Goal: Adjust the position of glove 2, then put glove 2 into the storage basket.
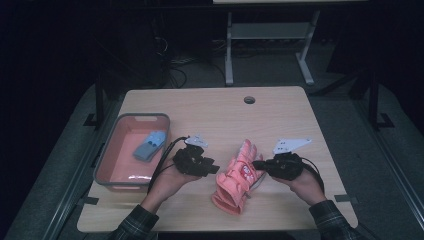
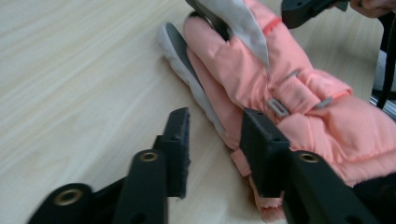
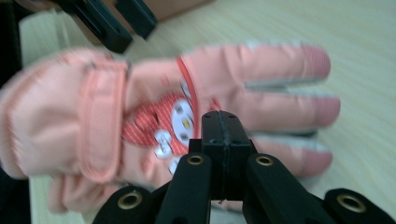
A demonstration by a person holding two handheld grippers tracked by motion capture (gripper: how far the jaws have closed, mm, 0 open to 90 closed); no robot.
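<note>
Left tongs (image 2: 212,140) spread beside the pink glove (image 2: 299,107); right tongs (image 3: 219,133) pressed together over it. Next, likely pinch it and carry it to the bin (image 1: 107,150).

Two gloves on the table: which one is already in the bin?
The blue glove. It lies inside the grey bin at the table's left, while the pink glove lies on the bare tabletop between the two grippers.
</note>
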